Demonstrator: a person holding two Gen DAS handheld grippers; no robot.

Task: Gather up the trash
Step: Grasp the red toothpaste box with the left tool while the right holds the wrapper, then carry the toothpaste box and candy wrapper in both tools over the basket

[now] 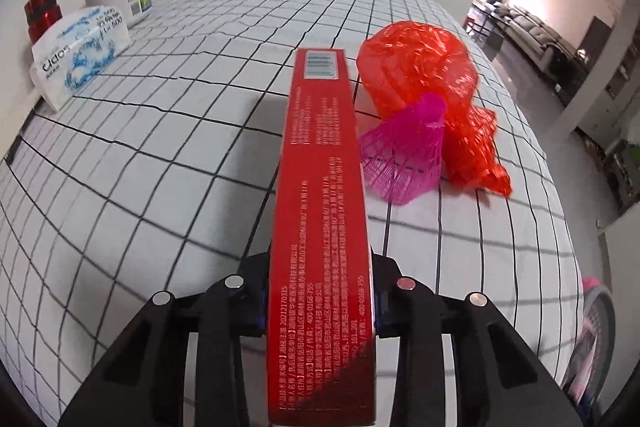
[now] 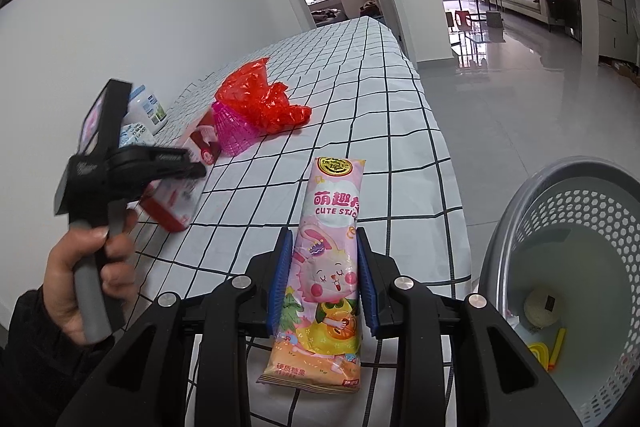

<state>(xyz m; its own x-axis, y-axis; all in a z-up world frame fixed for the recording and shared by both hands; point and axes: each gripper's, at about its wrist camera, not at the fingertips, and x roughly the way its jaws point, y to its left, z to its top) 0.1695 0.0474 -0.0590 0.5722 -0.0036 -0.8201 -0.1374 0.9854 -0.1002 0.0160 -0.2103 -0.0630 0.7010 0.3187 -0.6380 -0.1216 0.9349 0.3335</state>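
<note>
Left gripper (image 1: 320,301) pinches the red box (image 1: 322,211); right gripper (image 2: 322,283) pinches the candy packet (image 2: 326,267) at the counter (image 2: 400,155) edge, beside the basket (image 2: 520,203).

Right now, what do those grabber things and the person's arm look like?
Each gripper is black plastic, with blue ribbed pads on its two fingers and round silver bolts on the linkage bars. The left gripper has a grey handle with a black trigger. The person's sleeve is black.

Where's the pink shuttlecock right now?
The pink shuttlecock lies on the checked bedcover, against the crumpled red plastic bag, just right of the red box in the left wrist view.
</note>
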